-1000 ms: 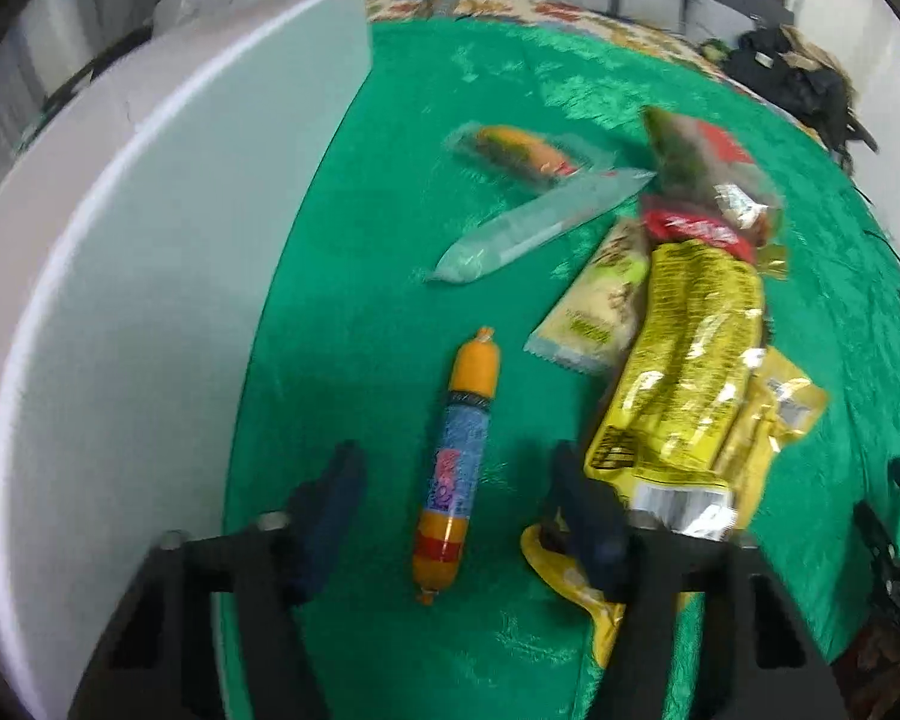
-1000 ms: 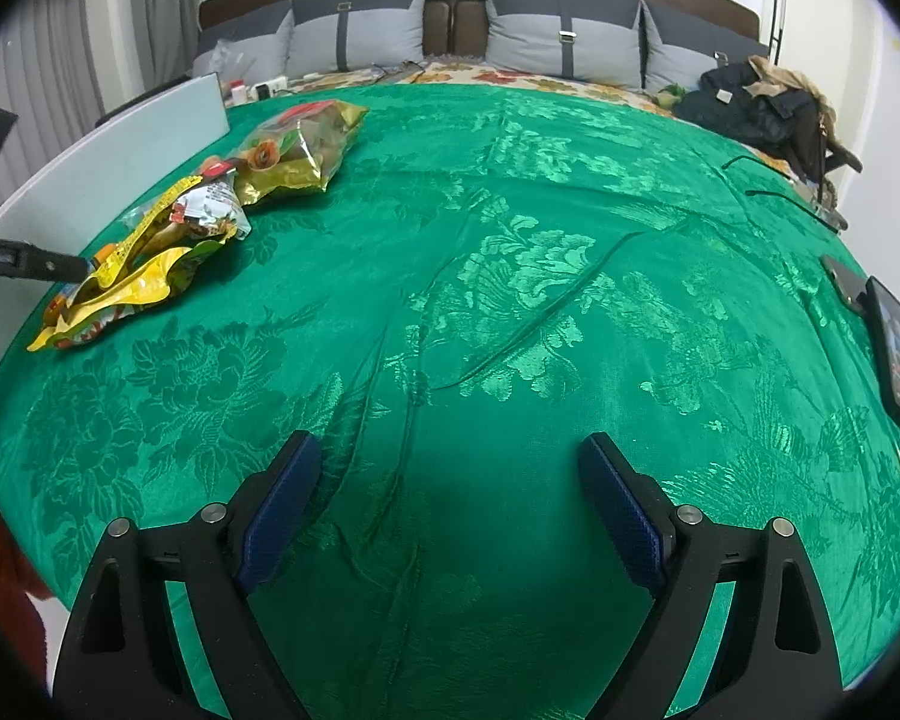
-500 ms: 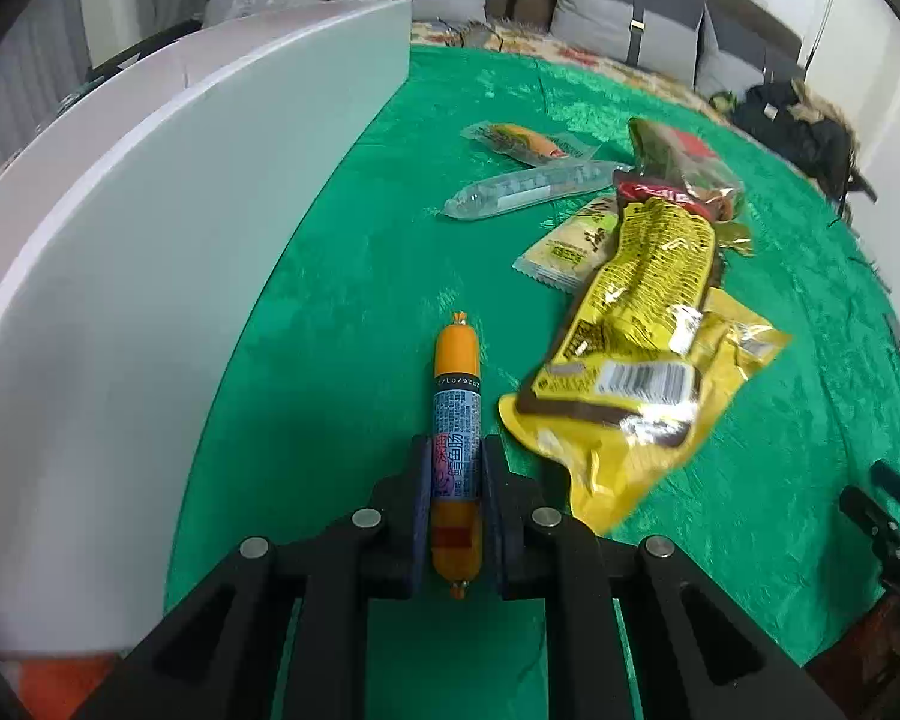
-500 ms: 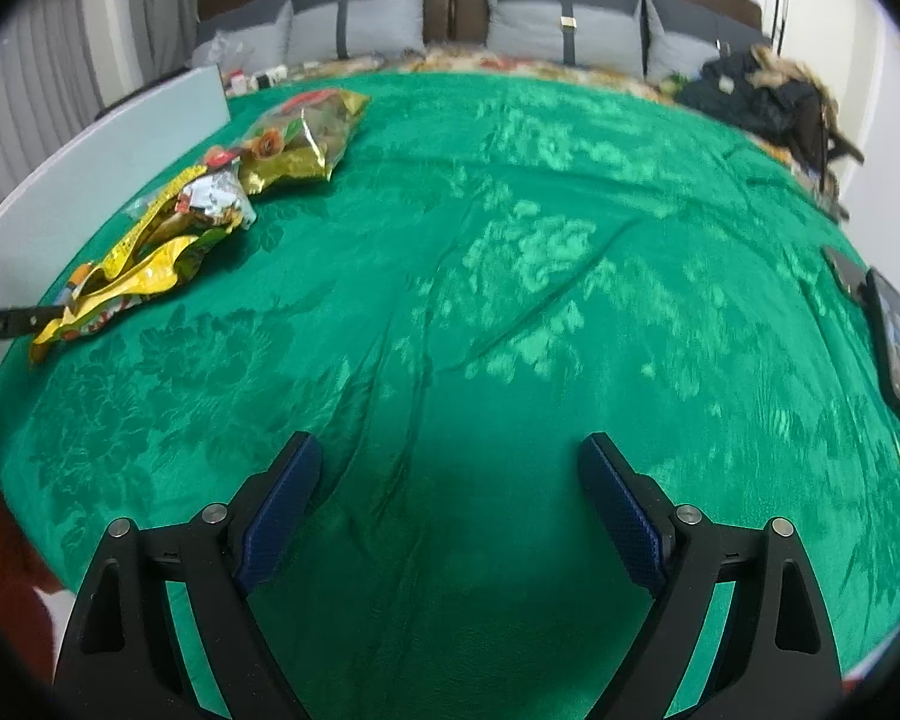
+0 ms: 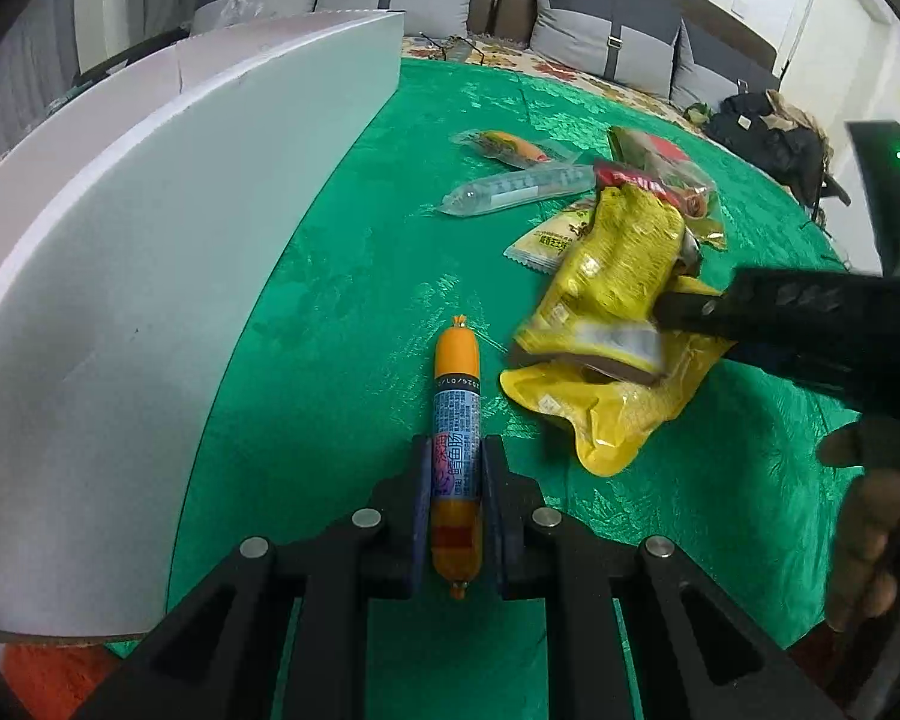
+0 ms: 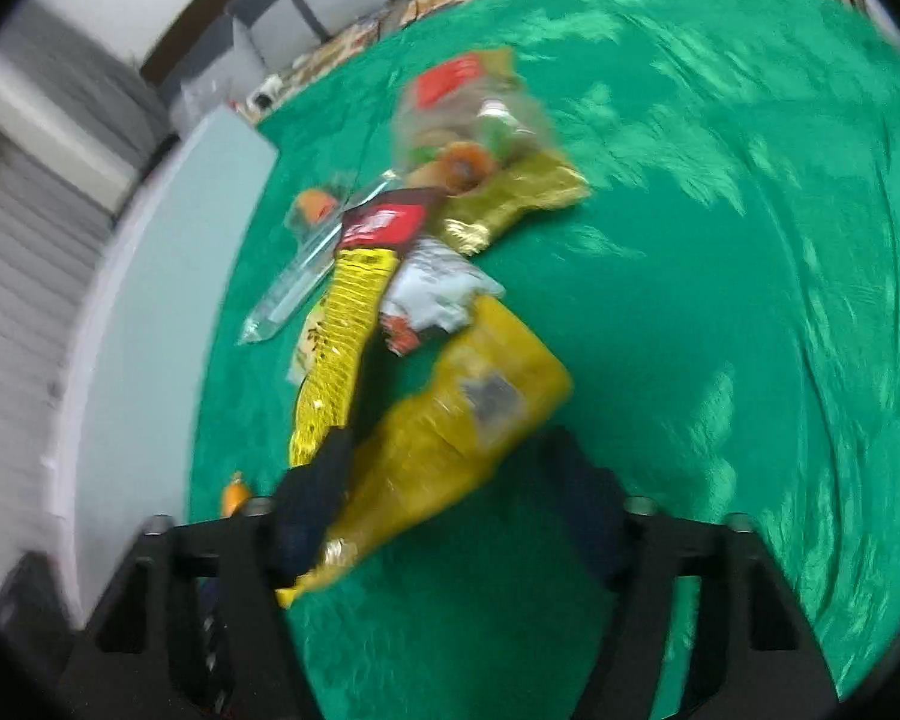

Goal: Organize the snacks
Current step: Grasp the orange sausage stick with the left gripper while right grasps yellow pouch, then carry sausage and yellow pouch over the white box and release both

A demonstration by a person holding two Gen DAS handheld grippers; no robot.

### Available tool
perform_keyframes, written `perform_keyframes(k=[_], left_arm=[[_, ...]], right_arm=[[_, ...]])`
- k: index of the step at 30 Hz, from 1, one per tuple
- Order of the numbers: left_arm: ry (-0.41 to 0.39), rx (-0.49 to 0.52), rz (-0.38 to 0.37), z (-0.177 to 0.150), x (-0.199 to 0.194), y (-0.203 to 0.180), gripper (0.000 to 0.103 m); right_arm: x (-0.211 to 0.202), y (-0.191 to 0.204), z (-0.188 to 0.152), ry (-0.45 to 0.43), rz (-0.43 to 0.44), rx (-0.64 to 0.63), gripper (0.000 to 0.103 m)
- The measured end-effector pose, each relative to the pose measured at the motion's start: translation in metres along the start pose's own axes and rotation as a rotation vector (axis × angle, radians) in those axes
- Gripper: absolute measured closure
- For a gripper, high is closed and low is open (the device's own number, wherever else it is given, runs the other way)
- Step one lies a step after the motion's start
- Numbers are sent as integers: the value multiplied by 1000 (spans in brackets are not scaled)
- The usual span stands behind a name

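Green cloth: woven damask with a floral pattern, satin sheen. White board on the left: matt, smooth, foam-like, a few faint scuffs. Sausage stick: glossy plastic casing, printed label. Yellow pouch: crinkled shiny foil-plastic film. Clear tube pack farther off: transparent glossy film. Left gripper: matt black plastic fingers, blue rubbery-looking pads, bright metal screw heads. Right gripper: too blurred to judge finish.
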State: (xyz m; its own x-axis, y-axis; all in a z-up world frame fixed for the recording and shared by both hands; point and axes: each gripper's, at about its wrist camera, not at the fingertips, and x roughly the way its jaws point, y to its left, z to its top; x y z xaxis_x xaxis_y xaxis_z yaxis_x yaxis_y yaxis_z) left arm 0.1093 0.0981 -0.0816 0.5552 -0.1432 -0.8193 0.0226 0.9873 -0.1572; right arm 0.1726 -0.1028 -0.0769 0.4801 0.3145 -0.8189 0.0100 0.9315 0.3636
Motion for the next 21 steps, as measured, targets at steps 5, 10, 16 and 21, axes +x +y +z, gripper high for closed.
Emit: perform_keyframes(k=[5,10,16,21], left_arm=[[7,-13,-24,0,-1,5,88],[8,-35,-40,2,-1,8,88],[-2,-54,-44,3,0,10,88],[-5,-34,-34,1,-1,8,88]], right_arm=[[3,11,4,53,3,-242,60],[-16,-24,13,135,-154,-477,58],[-48,-71,19,80,-151,-178,30],[-24,-46,-9,125,-194,-70,28]])
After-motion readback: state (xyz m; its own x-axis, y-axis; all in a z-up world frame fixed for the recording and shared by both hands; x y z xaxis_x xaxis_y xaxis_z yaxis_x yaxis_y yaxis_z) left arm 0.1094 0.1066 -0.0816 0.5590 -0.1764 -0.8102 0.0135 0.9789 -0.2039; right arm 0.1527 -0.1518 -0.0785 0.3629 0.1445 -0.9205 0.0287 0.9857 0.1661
